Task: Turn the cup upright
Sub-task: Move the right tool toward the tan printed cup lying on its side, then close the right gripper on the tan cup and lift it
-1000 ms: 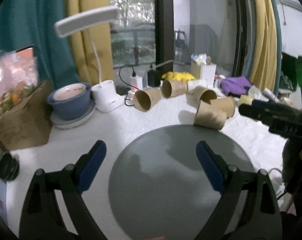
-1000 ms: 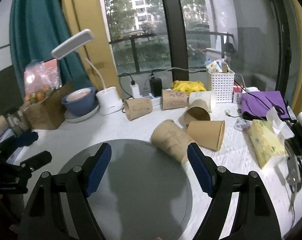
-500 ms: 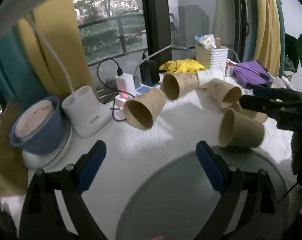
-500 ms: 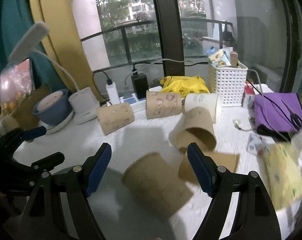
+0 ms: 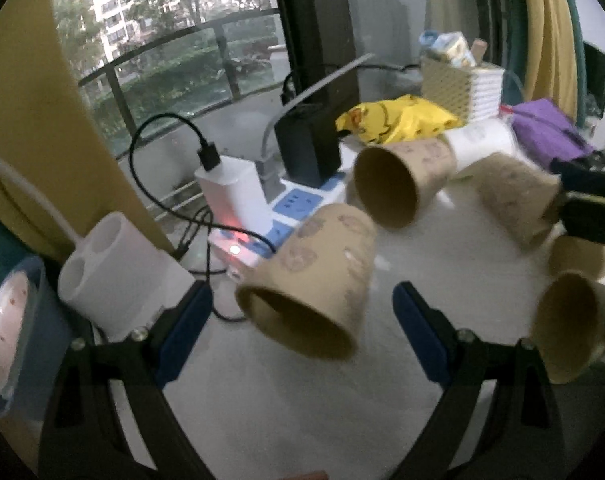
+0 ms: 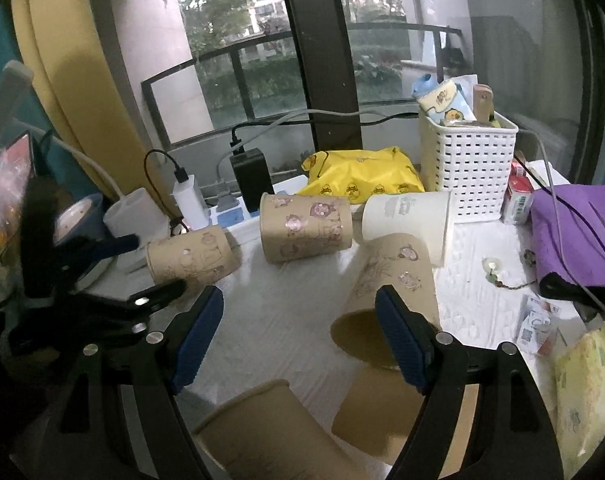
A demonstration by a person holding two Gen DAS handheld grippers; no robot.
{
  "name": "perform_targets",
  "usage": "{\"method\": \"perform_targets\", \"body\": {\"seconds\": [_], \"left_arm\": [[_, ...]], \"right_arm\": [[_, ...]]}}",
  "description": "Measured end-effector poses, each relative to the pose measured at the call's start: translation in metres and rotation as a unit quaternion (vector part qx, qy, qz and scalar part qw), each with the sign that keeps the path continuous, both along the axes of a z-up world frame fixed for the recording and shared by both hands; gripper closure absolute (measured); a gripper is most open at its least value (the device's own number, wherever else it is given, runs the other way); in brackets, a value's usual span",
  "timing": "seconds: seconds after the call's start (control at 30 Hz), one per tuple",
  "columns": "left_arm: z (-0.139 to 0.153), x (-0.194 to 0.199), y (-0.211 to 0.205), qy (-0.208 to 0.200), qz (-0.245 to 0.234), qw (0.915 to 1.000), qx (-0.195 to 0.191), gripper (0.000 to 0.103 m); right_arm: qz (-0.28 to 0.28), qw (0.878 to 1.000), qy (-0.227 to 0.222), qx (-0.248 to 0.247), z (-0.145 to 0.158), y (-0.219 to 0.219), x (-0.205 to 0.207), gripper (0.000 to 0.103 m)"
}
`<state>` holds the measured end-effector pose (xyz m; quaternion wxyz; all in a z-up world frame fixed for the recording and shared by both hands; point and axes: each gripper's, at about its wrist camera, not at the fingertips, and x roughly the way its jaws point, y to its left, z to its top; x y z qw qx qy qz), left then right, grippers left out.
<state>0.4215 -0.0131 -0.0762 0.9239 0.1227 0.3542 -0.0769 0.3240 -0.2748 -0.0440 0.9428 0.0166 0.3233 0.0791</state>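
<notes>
Several brown paper cups lie on their sides on the white table. In the left wrist view my left gripper [image 5: 302, 316] is open, and the nearest cup [image 5: 314, 284] lies between its blue pads with its mouth toward me. A second cup [image 5: 402, 184] lies behind it. In the right wrist view my right gripper [image 6: 298, 332] is open above the table. A cup [image 6: 394, 280] lies by its right pad and another cup [image 6: 278, 432] lies below it. The left gripper's cup [image 6: 190, 258] shows at the left there.
A power strip with chargers [image 5: 262, 200], a white lamp base [image 5: 114, 276] and a blue bowl [image 5: 10, 332] stand at the left. A yellow bag [image 6: 358, 180], a white basket [image 6: 466, 168], a white cup [image 6: 406, 220] and a purple cloth [image 6: 574, 232] are at the back right.
Both grippers have moved forward over the grey round mat toward the cups. The left gripper now has the nearest lying cup between its open pads.
</notes>
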Motion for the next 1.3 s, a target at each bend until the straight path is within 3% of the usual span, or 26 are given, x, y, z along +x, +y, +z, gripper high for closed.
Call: {"method": "perform_targets", "body": {"seconds": [0.3, 0.47, 0.53, 0.73, 1.03, 1.3], "left_arm": [[-0.012, 0.018, -0.009, 0.01, -0.016, 0.9994, 0.029, 0.01], [-0.013, 0.023, -0.007, 0.016, -0.019, 0.9994, 0.023, 0.011], [-0.015, 0.024, -0.007, 0.022, -0.021, 0.9993, 0.024, 0.023], [-0.013, 0.021, -0.006, 0.022, -0.028, 0.9993, 0.014, 0.026], [0.018, -0.016, -0.004, 0.01, -0.029, 0.9995, -0.01, 0.026], [0.058, -0.086, -0.002, -0.01, -0.035, 0.999, -0.027, 0.026]], "right_arm": [[0.006, 1.0, -0.003, 0.003, -0.001, 0.002, 0.0, 0.022], [0.001, 1.0, -0.004, -0.008, 0.0, 0.003, 0.003, 0.022], [-0.002, 1.0, -0.002, -0.012, 0.0, 0.002, 0.004, 0.022], [-0.006, 1.0, 0.002, -0.027, -0.001, 0.007, 0.006, 0.022], [-0.004, 0.999, -0.008, -0.031, 0.015, 0.011, -0.007, 0.022], [0.01, 0.999, -0.028, -0.033, 0.037, 0.025, -0.047, 0.022]]}}
